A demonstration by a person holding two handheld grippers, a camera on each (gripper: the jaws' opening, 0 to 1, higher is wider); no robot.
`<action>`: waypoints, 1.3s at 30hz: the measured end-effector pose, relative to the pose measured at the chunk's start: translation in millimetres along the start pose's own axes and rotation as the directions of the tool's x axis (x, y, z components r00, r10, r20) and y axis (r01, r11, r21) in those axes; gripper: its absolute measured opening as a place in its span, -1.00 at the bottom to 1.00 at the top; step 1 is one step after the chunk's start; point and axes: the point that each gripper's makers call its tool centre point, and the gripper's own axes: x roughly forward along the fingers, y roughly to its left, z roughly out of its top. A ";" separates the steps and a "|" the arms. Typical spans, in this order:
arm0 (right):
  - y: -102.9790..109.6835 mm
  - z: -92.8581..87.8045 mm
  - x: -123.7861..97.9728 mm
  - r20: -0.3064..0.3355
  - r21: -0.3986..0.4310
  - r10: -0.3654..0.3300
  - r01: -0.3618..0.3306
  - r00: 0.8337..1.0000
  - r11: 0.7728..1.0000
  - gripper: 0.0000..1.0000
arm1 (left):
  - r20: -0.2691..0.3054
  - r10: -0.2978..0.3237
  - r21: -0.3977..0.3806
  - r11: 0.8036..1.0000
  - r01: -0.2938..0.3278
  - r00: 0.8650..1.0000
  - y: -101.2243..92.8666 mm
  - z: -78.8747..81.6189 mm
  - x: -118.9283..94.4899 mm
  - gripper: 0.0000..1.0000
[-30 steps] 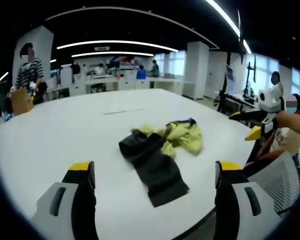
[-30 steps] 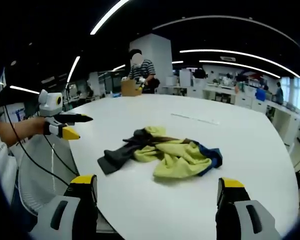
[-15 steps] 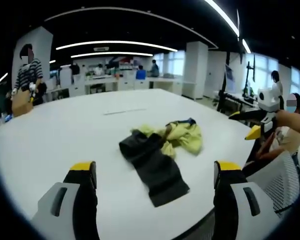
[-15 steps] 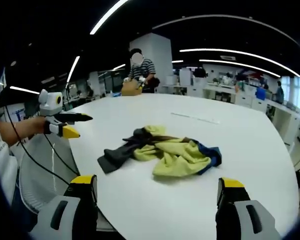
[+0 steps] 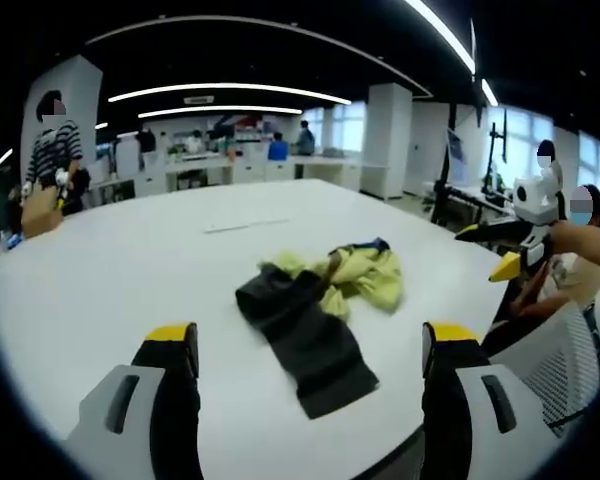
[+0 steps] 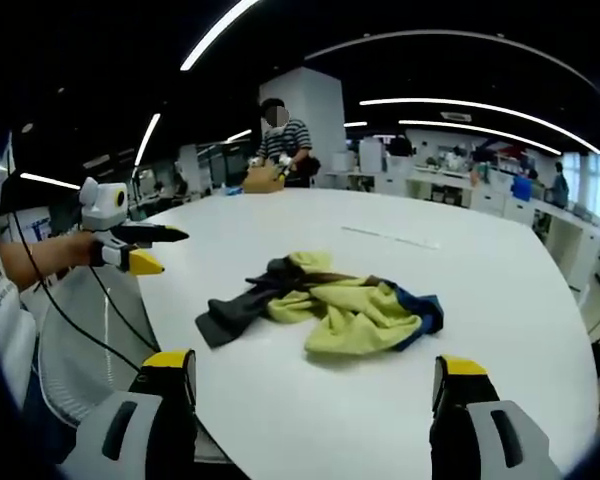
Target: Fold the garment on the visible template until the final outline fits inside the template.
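Observation:
A crumpled garment (image 5: 325, 300) lies in a heap on the round white table (image 5: 120, 270). It is yellow-green with a dark grey part stretched toward me and a blue edge at the far side. In the right gripper view the garment (image 6: 352, 308) sits mid-table, grey part to the left. My left gripper (image 5: 308, 338) hovers open in front of it, short of the cloth. My right gripper (image 6: 315, 362) is open too, off the table's near edge. Each gripper shows in the other's view, held by a hand beside the table: right gripper (image 5: 502, 248), left gripper (image 6: 148, 250). A faint line mark (image 6: 392, 237) lies on the table behind the garment.
A person in a striped top (image 6: 280, 140) stands at the far table edge by a cardboard box (image 6: 263, 177). A mesh chair (image 5: 570, 360) stands close to the table edge. A black cable (image 6: 75, 320) hangs from the left gripper. Desks and people fill the background.
The left gripper view has drifted a little. The garment and both grippers stand as before.

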 end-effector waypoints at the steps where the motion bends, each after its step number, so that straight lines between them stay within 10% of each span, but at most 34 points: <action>1: -1.2 -0.2 0.0 0.000 0.000 -0.003 0.003 1.000 1.000 0.95 | -0.003 -0.005 0.004 1.000 0.005 1.000 -0.7 0.0 0.5 0.78; 39: -13.1 16.6 37.2 -0.014 -0.019 0.087 -0.087 0.996 0.996 0.31 | 0.025 -0.086 0.030 0.996 0.085 0.996 2.4 20.7 36.7 0.06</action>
